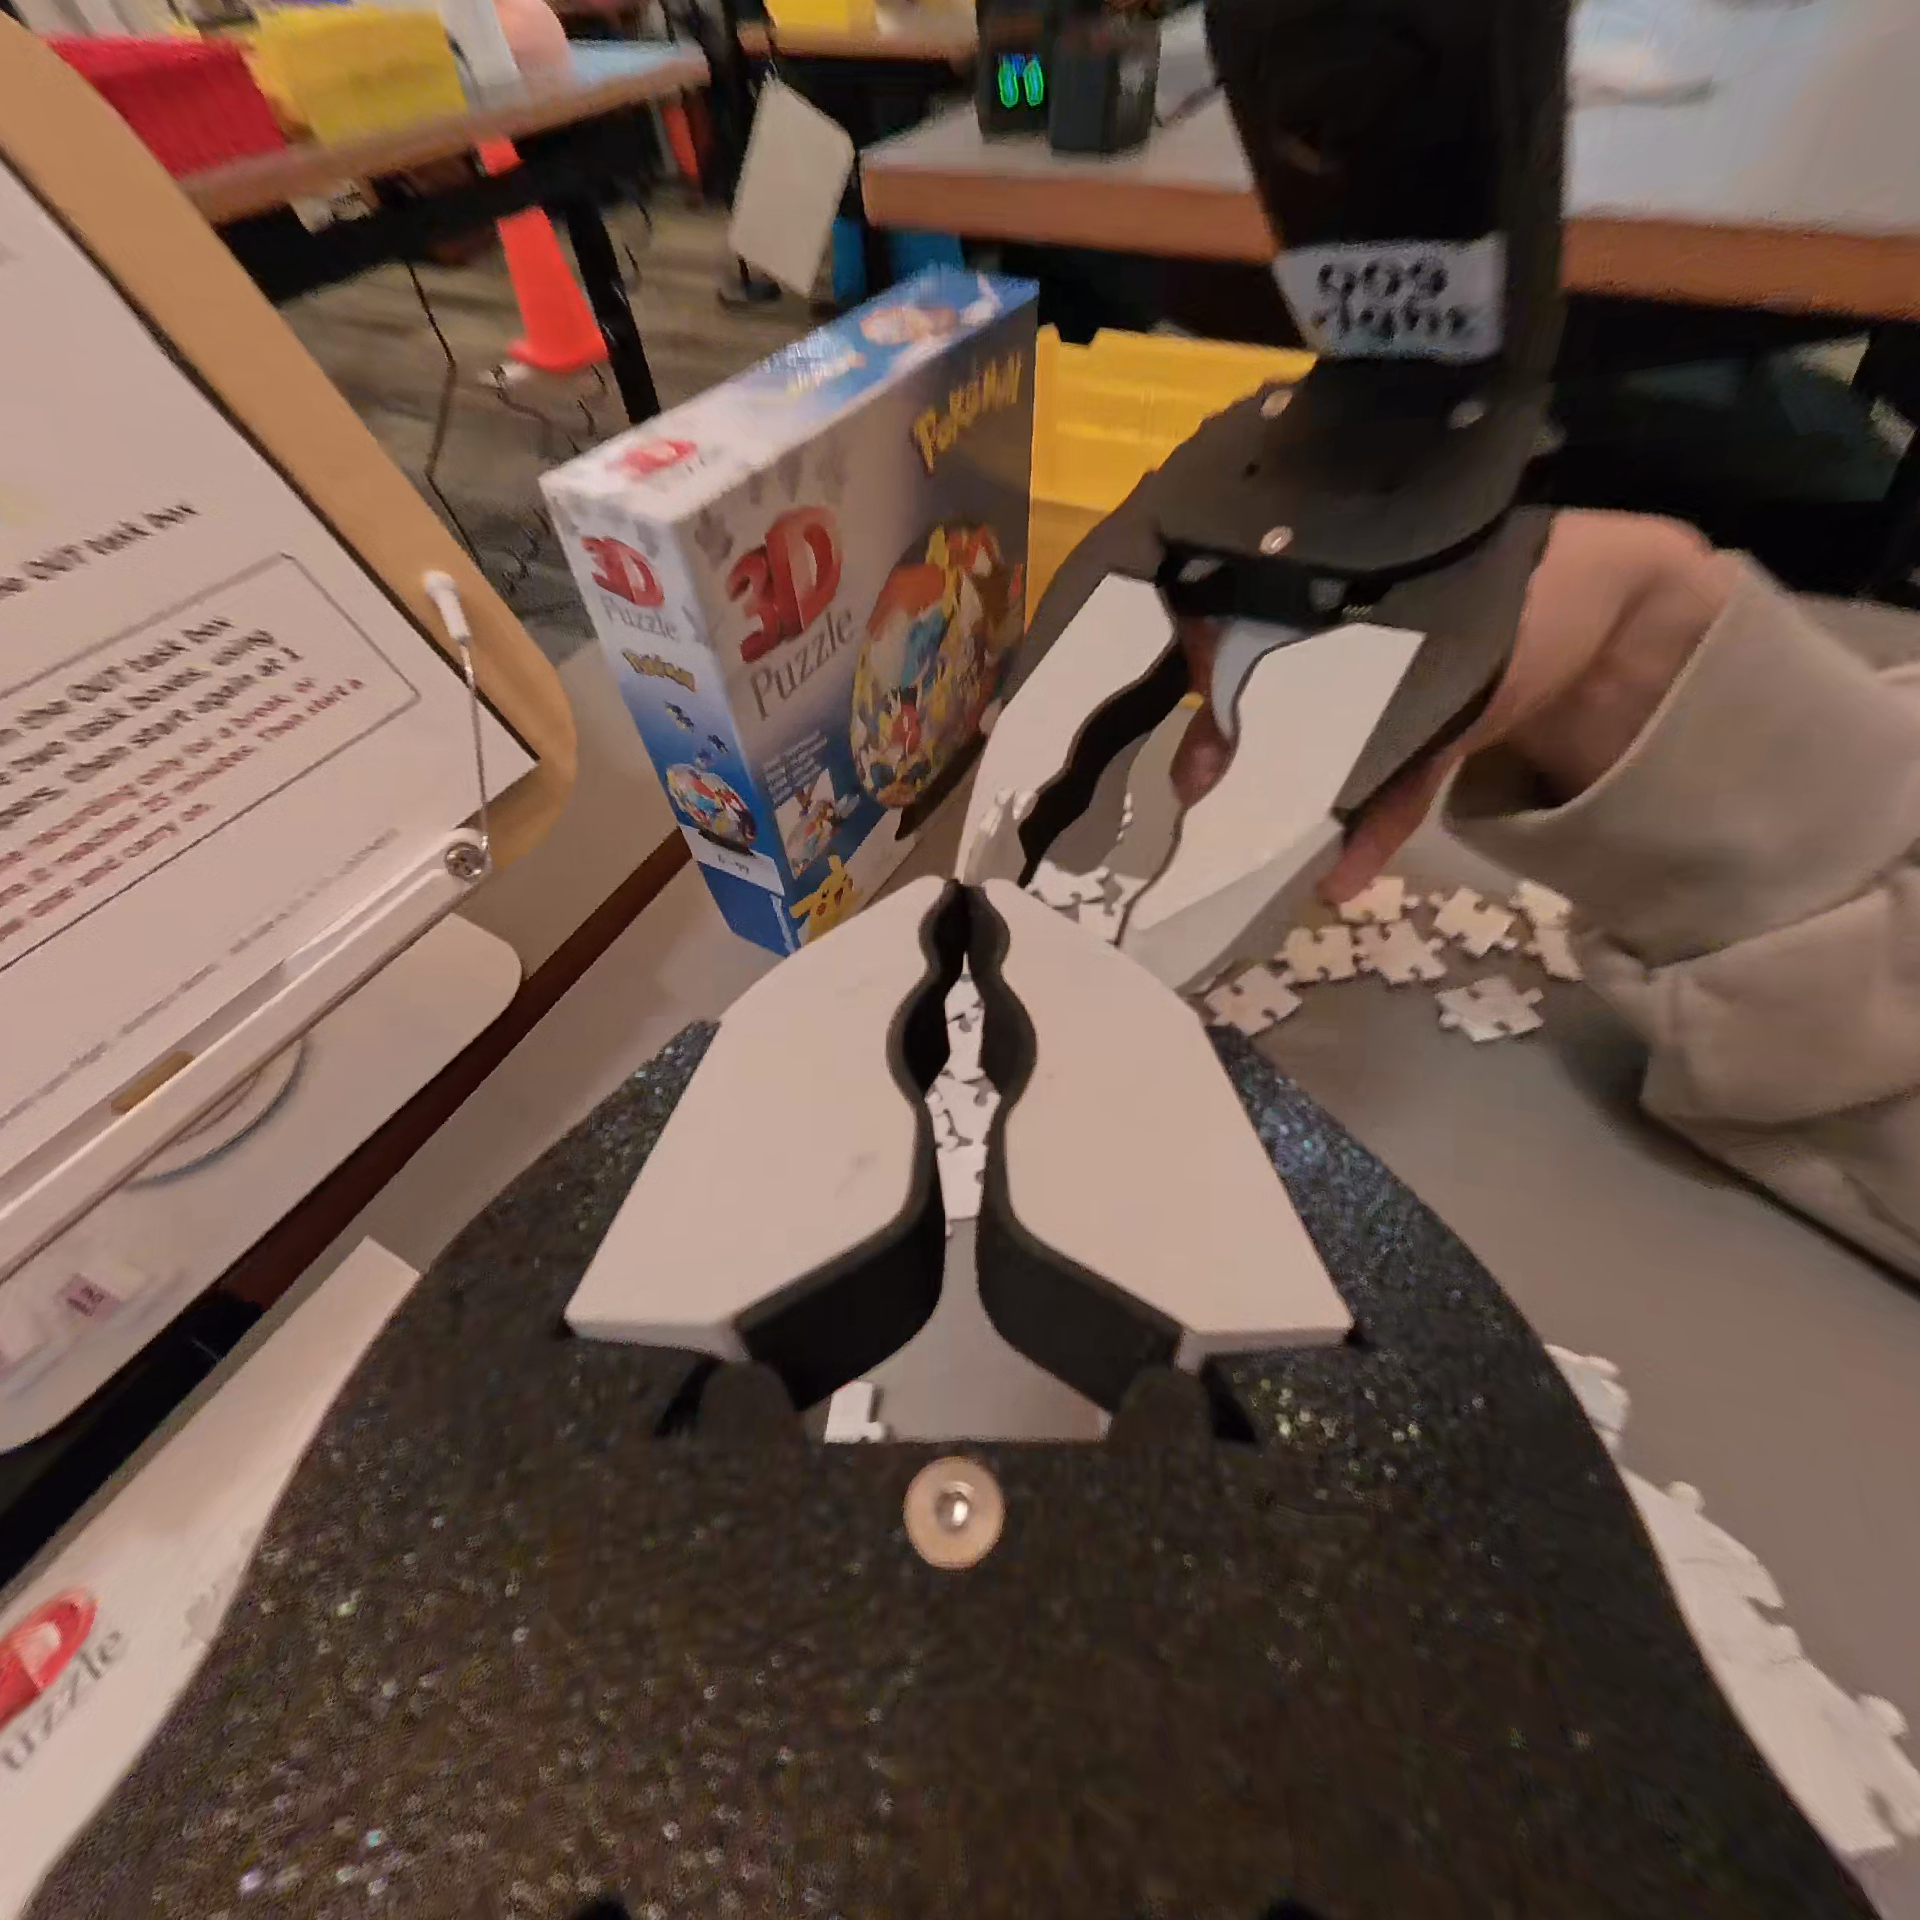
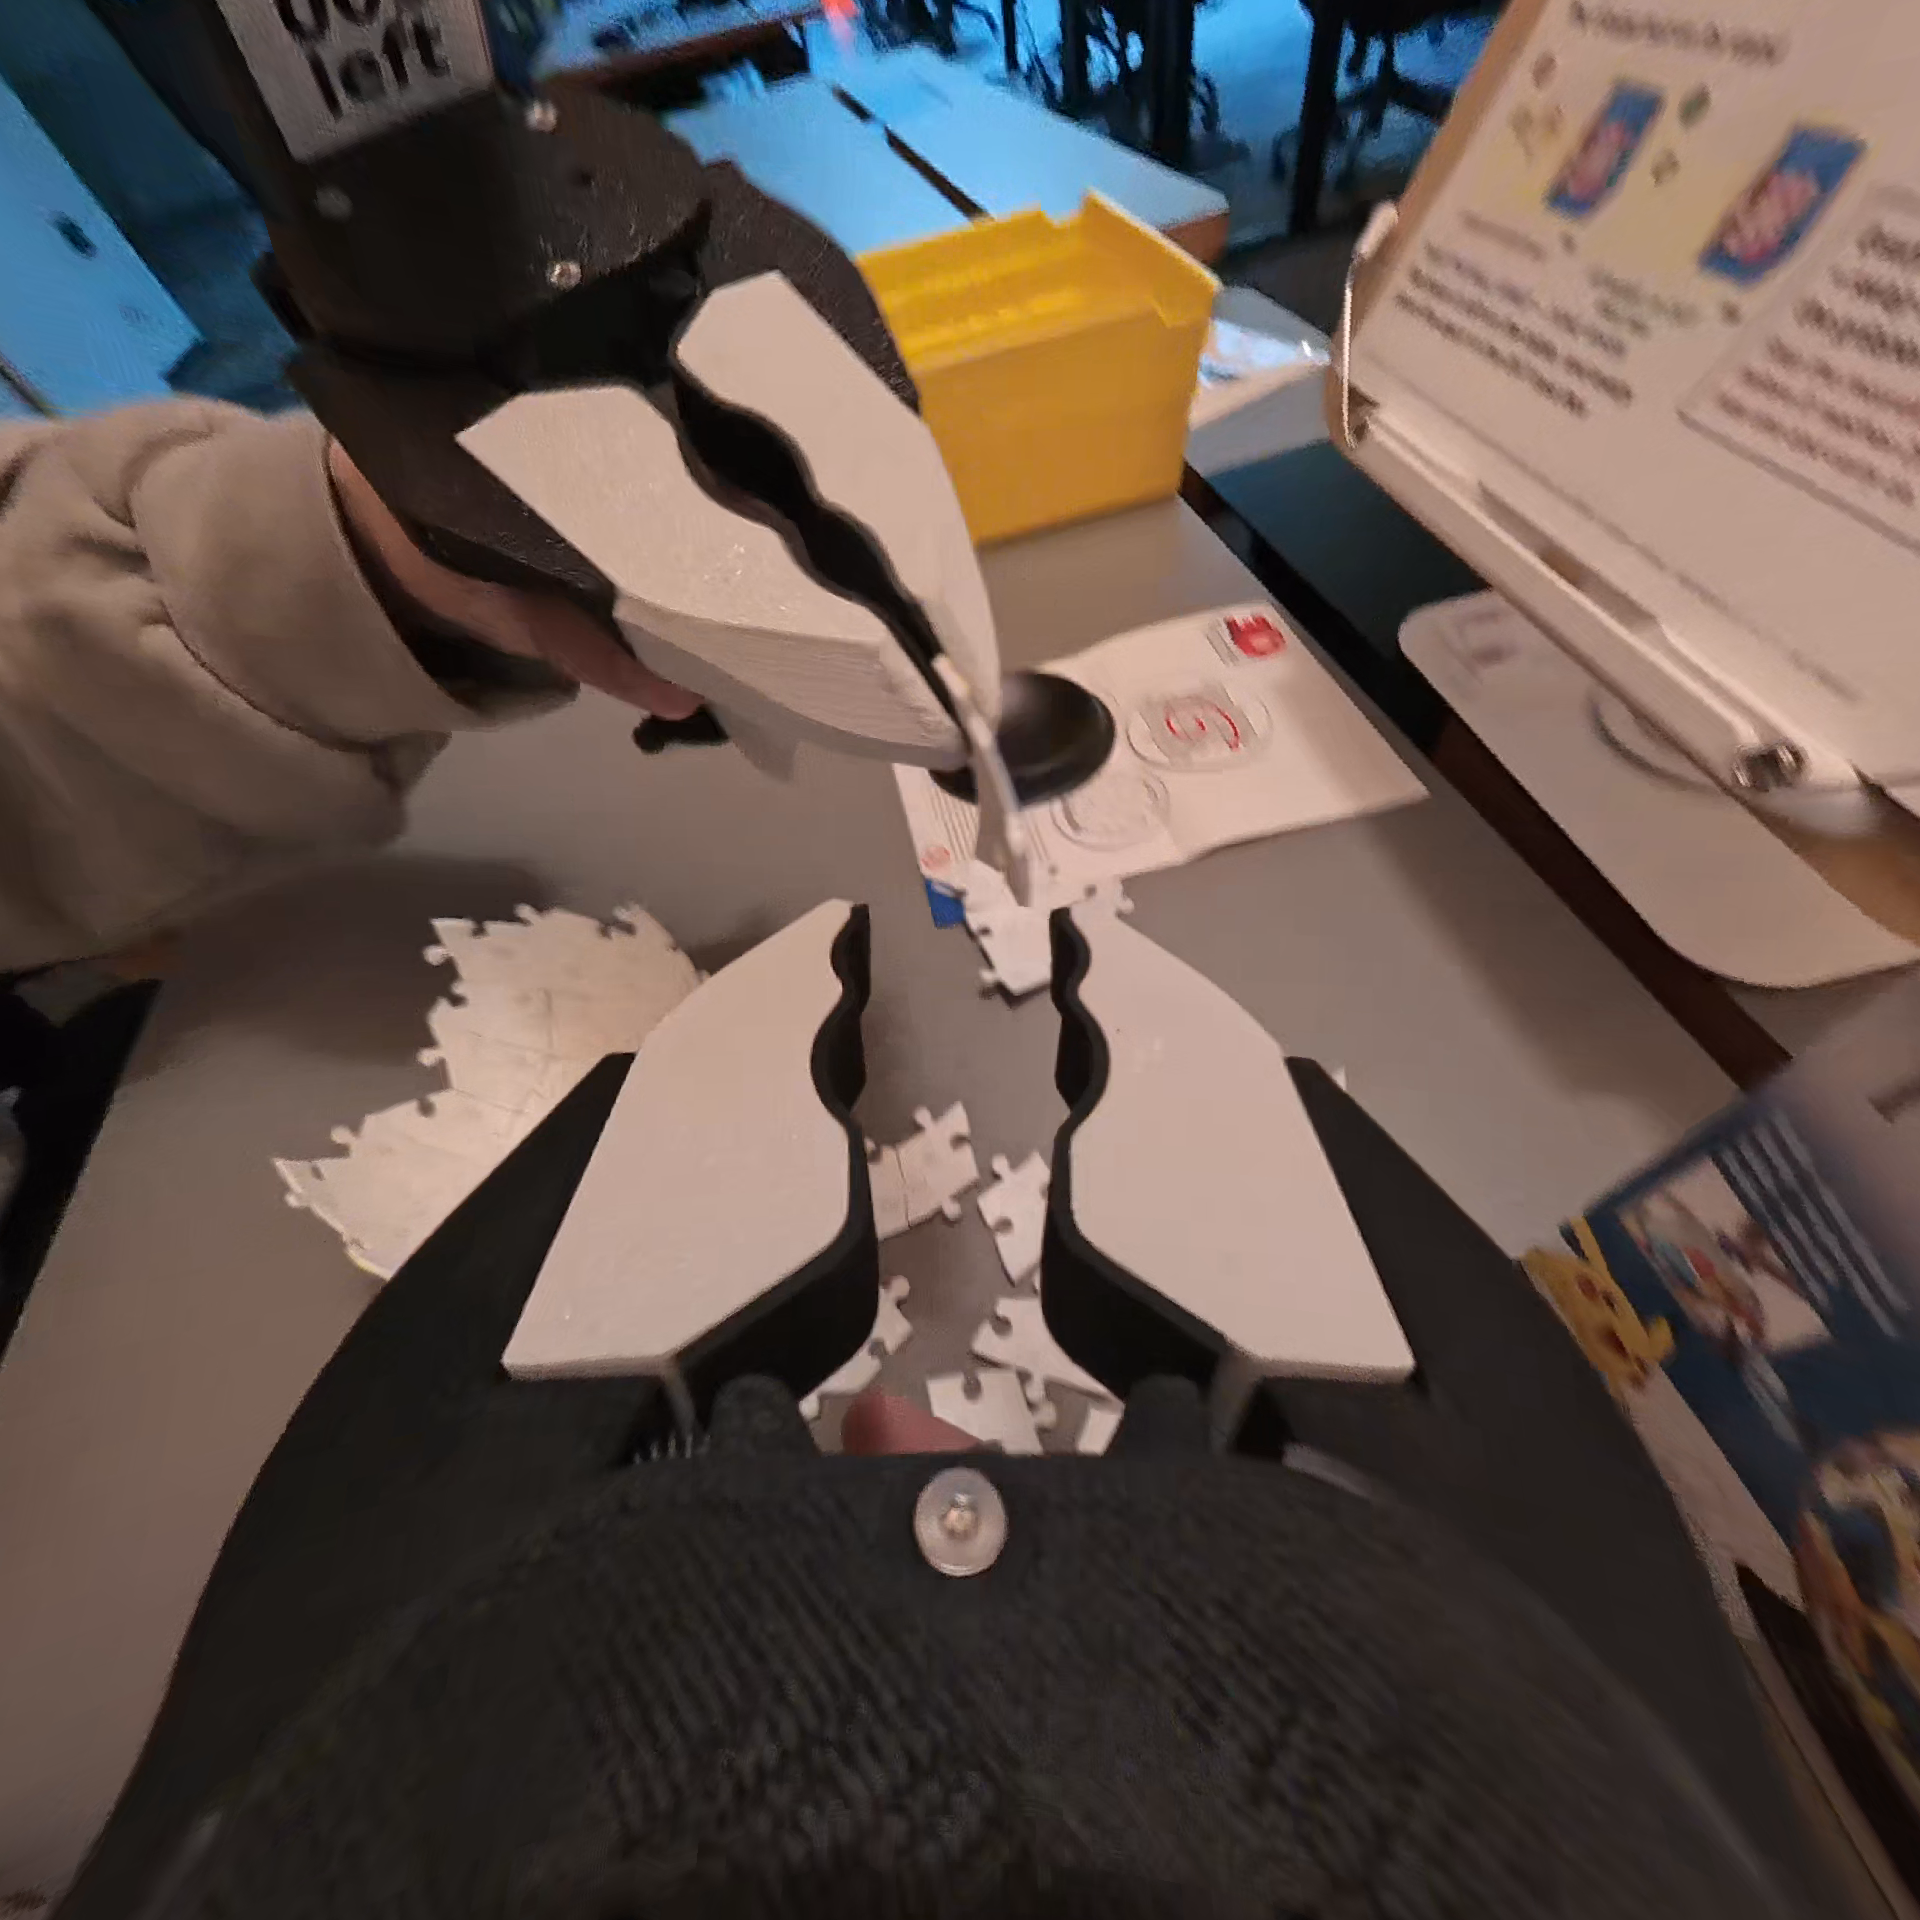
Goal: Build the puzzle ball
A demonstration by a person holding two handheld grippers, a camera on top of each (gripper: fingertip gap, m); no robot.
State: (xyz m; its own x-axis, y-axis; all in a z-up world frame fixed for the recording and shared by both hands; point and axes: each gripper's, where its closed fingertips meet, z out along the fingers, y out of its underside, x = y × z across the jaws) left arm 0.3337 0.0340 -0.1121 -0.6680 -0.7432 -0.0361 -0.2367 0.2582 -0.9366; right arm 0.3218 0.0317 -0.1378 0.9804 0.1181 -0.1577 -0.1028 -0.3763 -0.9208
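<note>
My left gripper was clenched on a single white puzzle piece, seen edge-on in the middle of the right wrist view, hanging down from the tips above the bench. In the left wrist view the same jaws met at their tips at frame centre, and the piece itself was hidden behind them. My right gripper was released, jaws standing apart with nothing between them, its tips just below the hanging piece and over a scatter of loose pieces at centre frame.

The ball was far from built: the only assembled part I could see was a curved section of joined pieces lying white side up at left of centre in the right wrist view. The black stand and the instruction sheet lay behind, right of centre, and the puzzle box stood upright at the upper middle of the left wrist view.

As I judged it, the step was a handover or regrip of the held piece. To do it well, I should close the right jaws on the piece's flat faces, away from its tabs, and keep the left firm until the right had a sure hold. A grip so thin could let the piece twist or slip, so I would move slowly and keep it over the bench.
</note>
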